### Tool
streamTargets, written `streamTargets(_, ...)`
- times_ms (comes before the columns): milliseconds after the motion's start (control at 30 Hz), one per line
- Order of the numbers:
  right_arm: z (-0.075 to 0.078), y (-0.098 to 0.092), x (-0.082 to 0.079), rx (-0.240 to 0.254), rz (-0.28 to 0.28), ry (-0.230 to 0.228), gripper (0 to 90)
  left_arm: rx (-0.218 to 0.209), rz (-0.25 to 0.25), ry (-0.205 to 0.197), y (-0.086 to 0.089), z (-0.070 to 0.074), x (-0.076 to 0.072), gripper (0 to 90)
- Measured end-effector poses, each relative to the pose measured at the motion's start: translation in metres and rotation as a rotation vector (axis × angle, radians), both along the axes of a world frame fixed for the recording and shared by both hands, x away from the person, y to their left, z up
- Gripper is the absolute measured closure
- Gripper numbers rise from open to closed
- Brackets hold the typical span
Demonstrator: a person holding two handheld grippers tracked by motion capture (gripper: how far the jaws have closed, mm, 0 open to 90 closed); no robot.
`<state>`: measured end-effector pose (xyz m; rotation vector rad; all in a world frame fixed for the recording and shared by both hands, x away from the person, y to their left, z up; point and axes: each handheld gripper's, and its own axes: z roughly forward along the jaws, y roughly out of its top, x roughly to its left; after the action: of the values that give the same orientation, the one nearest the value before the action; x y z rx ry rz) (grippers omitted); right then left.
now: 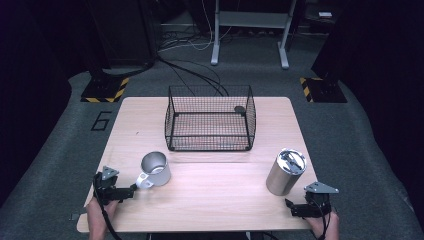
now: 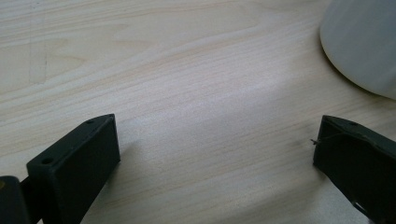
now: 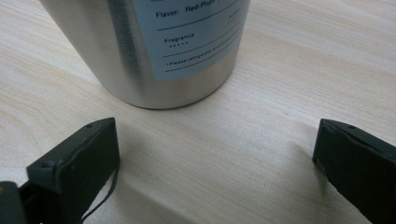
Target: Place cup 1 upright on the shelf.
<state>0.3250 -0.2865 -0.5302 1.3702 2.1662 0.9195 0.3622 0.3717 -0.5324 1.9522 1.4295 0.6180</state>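
Although neither had been touched, the steel mug (image 1: 156,169) and the lidded steel canister (image 1: 286,171) looked to be the things in hand, the mug near the left front of the tabletop (image 1: 215,200) with its white handle turned toward the left gripper (image 1: 131,190), the canister upright near the right front. Both seemed stiff and smooth, likely slippery against hard jaws; the mug looked light and best taken by its handle or rim, while the canister, taller and perhaps heavier if filled, would want a grip across its body around the paper label (image 3: 196,37). The left gripper lay low just beside the handle, jaws spread wide with bare wood between them. The right gripper (image 1: 295,207) sat just in front of the canister's base, jaws likewise spread and empty. Each was held from the near edge by a hand (image 1: 97,215). Beyond stood a black wire basket (image 1: 210,120), well apart.
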Motion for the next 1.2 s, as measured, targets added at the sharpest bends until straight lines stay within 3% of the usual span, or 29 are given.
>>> streamTargets(467, 0.002, 0.001, 0.001, -0.004, -0.018, 0.018, 0.4, 0.001, 0.003, 0.006, 0.0, 0.0, 0.0, 0.3)
streamTargets(500, 0.008, 0.002, 0.0, 0.032, -0.017, 0.028, 0.4, 0.001, 0.003, 0.006, 0.0, 0.0, 0.0, 0.3)
streamTargets(700, 0.008, 0.002, 0.0, 0.032, -0.017, 0.028, 0.2, 0.0, 0.005, 0.001, 0.0, 0.0, 0.0, 0.3)
streamTargets(933, 0.023, 0.008, -0.006, 0.044, 0.004, 0.015, 0.3, -0.001, 0.006, 0.002, 0.0, 0.0, 0.0, 0.2)
streamTargets(1200, 0.054, 0.014, -0.006, 0.069, 0.018, -0.041, 0.0, -0.001, 0.006, 0.001, 0.0, 0.0, 0.0, 0.2)
